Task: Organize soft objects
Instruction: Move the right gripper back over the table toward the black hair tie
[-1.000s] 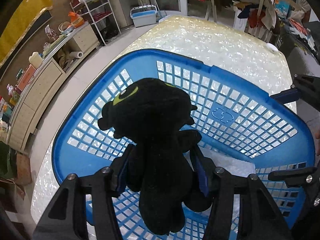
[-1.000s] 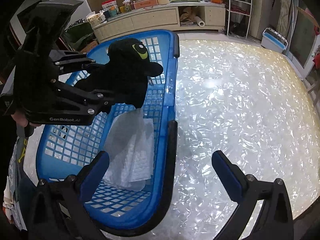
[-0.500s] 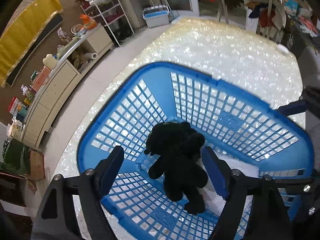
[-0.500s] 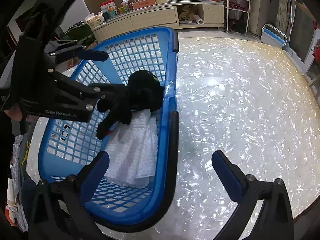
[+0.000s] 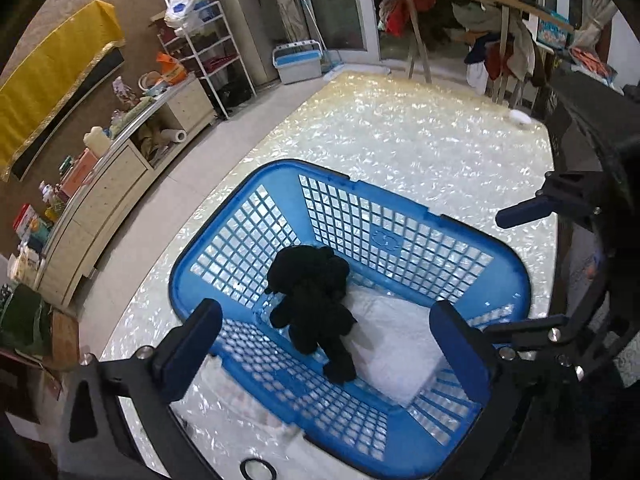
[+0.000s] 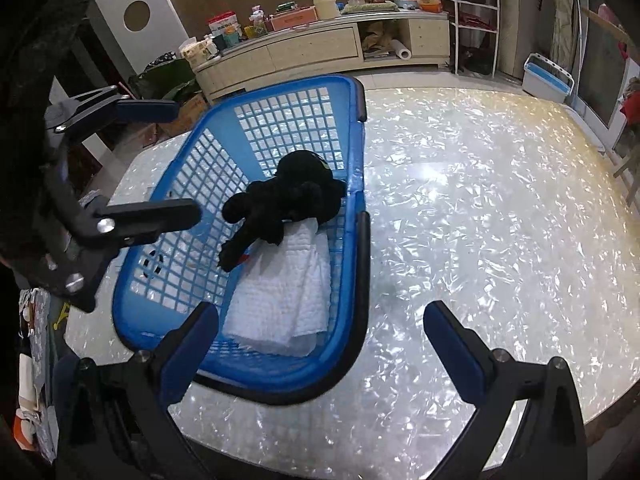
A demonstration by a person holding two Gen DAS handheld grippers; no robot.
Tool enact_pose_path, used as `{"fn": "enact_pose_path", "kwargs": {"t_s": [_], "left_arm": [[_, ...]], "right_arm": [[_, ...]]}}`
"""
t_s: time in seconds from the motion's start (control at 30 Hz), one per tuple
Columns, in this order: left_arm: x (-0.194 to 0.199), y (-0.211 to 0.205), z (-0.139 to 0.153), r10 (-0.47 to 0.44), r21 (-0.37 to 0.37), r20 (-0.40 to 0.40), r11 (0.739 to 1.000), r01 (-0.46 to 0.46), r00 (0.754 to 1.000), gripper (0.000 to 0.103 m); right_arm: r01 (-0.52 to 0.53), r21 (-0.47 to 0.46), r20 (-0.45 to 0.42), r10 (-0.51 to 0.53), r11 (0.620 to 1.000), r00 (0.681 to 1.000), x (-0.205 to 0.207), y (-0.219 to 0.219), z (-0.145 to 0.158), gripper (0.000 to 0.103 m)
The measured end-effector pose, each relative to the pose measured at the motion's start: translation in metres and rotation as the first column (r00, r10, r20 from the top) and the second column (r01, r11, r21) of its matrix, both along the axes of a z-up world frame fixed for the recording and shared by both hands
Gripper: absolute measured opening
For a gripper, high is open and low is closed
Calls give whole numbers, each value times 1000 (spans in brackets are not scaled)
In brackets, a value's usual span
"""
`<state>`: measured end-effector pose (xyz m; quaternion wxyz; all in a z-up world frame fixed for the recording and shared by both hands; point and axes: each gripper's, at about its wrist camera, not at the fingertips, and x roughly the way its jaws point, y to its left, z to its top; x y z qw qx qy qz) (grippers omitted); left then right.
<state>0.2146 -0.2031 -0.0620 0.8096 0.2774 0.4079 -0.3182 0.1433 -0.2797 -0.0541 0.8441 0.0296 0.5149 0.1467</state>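
Above basket (image 5: 400, 216), left tool (image 5: 324, 344) opening, empty.

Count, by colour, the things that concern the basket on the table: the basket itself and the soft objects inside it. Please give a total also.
Blue: 1, the basket
Black: 1, the plush toy, lying partly on the cloth
White: 1, the folded cloth
Total: 3
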Motion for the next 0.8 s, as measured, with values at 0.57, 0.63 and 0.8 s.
{"fn": "enact_pose_path", "kwargs": {"t_s": [0.57,0.63,0.8], "left_arm": [[-95,60,40,124,-65,3,990,-124,992,103],[-106,72,41,143,-78,0,987,-143,990,103],[-126,101,41,185,-81,2,980,-185,983,103]], "right_arm": [[-74,-26,41,75,997,996,-39,30,37,103],[-84,-27,48,85,996,995,-43,36,41,103],[-119,-31,60,121,992,991,-51,59,51,103]]}}
